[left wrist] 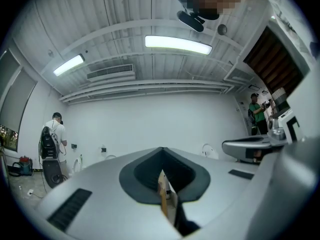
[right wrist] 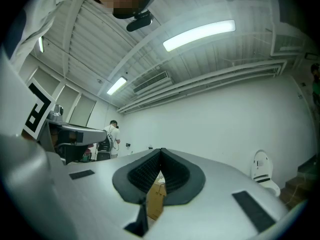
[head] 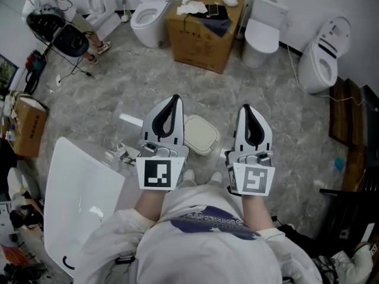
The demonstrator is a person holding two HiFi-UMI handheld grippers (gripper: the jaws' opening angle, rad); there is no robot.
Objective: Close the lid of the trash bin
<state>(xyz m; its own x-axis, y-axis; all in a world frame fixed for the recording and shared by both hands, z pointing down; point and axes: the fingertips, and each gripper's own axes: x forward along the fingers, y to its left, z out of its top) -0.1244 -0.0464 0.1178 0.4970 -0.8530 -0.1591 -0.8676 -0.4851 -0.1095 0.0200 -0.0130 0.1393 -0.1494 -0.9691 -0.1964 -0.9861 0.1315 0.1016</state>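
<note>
On floor point(head: 118, 93), trash bin point(head: 201, 136) between left tool point(head: 173, 101) and right tool point(head: 247, 110)

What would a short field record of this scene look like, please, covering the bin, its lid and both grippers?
trash bin: small, beige, on the floor, between the two grippers in the head view
lid: appears down, closed
left gripper: jaws together, holding nothing
right gripper: jaws together, holding nothing
contact: neither gripper appears to touch the bin
beyond: cardboard box with toilets on either side
</note>
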